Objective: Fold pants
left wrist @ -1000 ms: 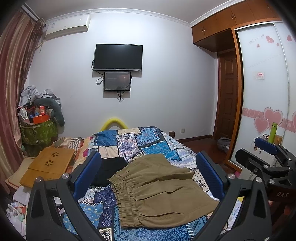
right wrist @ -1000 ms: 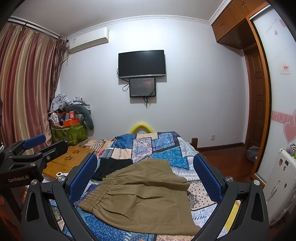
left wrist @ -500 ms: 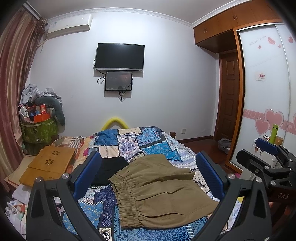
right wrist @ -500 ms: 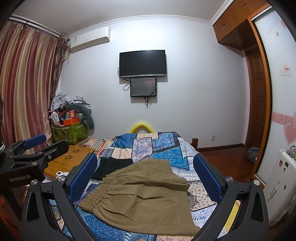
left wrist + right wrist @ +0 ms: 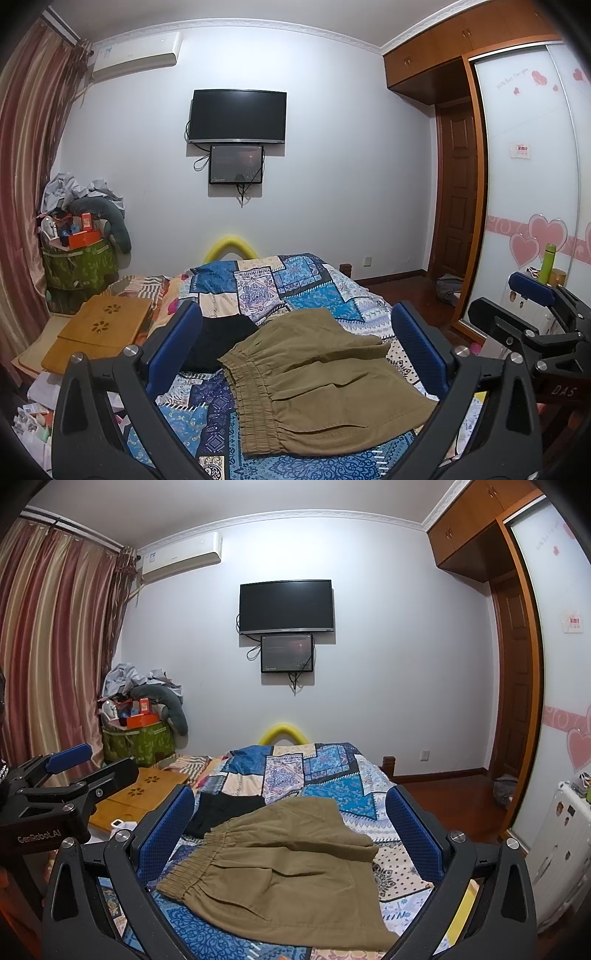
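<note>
Pants: the khaki pants (image 5: 317,380) lie spread on the patchwork bed (image 5: 295,280), elastic waistband toward the left, legs running right, upper layer rumpled and not lined up with the one beneath.
Left tool: the left tool (image 5: 295,354) hovers above the bed with its blue pads wide apart, nothing between them, framing the waistband end.
Right tool: the right tool (image 5: 291,834) also hangs clear of the cloth, jaws spread and empty, looking down on the middle of the pants.
Neighbour: a black garment (image 5: 218,339) sits just beside the waistband, touching or tucked under its far corner; I cannot tell which.
Risk one: a pinch at that far waistband corner could, I'd judge, drag the black garment along with it.
Risk two: the fabric looks soft and layered, so a shallow grab may lift only the top layer and the fold comes out skewed.
Risk three: the leg end lies near the right edge of the bed; a hard pull that way could slide it off.
Left view only: a green bottle (image 5: 547,262) by the wardrobe, and the gathered waistband seen close and nearly end-on.
Right view only: the curtains (image 5: 55,657) in full, the wooden tray (image 5: 142,794) beside the bed, and the leg hems in fuller outline.
</note>
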Demonstrator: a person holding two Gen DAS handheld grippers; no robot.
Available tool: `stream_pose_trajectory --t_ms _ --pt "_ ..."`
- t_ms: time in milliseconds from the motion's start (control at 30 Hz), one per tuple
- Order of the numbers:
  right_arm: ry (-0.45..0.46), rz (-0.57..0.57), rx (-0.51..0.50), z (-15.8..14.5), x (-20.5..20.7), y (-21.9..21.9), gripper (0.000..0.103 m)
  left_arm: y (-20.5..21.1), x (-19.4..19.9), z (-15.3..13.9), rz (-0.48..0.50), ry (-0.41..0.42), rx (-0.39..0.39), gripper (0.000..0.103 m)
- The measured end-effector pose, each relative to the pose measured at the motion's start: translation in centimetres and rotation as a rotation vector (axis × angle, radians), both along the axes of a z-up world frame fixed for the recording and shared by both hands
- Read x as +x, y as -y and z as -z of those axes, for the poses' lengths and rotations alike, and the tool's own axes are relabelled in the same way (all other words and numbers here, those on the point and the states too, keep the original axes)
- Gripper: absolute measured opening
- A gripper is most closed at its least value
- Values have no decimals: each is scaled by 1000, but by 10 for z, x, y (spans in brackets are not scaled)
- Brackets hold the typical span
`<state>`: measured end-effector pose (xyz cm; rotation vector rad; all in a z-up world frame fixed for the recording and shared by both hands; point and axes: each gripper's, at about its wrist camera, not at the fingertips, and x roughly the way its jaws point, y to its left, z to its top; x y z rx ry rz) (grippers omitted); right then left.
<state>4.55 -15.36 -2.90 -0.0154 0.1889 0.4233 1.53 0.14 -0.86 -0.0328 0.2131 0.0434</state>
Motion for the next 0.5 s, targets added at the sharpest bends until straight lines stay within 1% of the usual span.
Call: stream_pose_trajectory --t_ms 500 --pt "5 2 -2 -1 -1 2 103 4 -1 -2 -3 1 9 103"
